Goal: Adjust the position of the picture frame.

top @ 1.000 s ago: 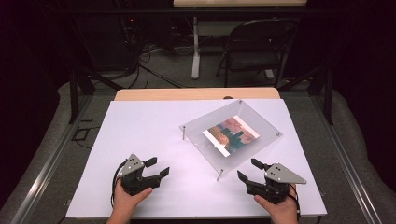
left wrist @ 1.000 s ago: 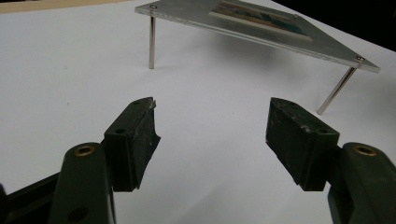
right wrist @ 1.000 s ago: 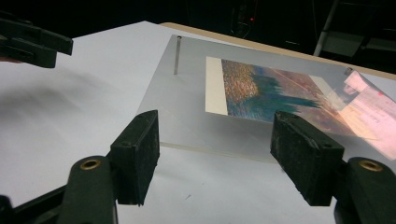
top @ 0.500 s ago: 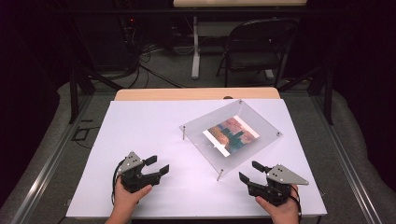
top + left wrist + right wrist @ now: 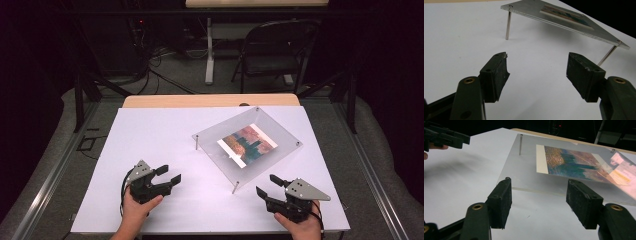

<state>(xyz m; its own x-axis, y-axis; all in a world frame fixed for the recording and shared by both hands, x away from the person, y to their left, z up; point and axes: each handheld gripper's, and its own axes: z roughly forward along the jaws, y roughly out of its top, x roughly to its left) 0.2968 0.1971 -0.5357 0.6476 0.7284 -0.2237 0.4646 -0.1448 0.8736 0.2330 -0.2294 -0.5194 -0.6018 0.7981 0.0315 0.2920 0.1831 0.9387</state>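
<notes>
A clear acrylic frame (image 5: 247, 141) on thin metal legs stands right of centre on the white table (image 5: 150, 135). A colourful picture (image 5: 247, 144) lies pressed inside it. My left gripper (image 5: 168, 173) rests low at the front left, open and holding nothing, aimed toward the frame. My right gripper (image 5: 268, 185) sits at the front right, open and bare, just short of the frame's near corner. In the left gripper view, the frame (image 5: 564, 18) stands beyond the open gripper (image 5: 537, 65). In the right gripper view, the frame (image 5: 564, 167) lies just past the gripper (image 5: 539, 195).
A folding chair (image 5: 277, 47) and a table leg (image 5: 209, 52) stand on the floor beyond the far edge. Cables (image 5: 160, 75) trail across the floor at the back left. Bare white surface spreads left of the frame.
My left gripper has slid a little to the right and forward. The right gripper has stayed nearly still. The frame has not moved.
</notes>
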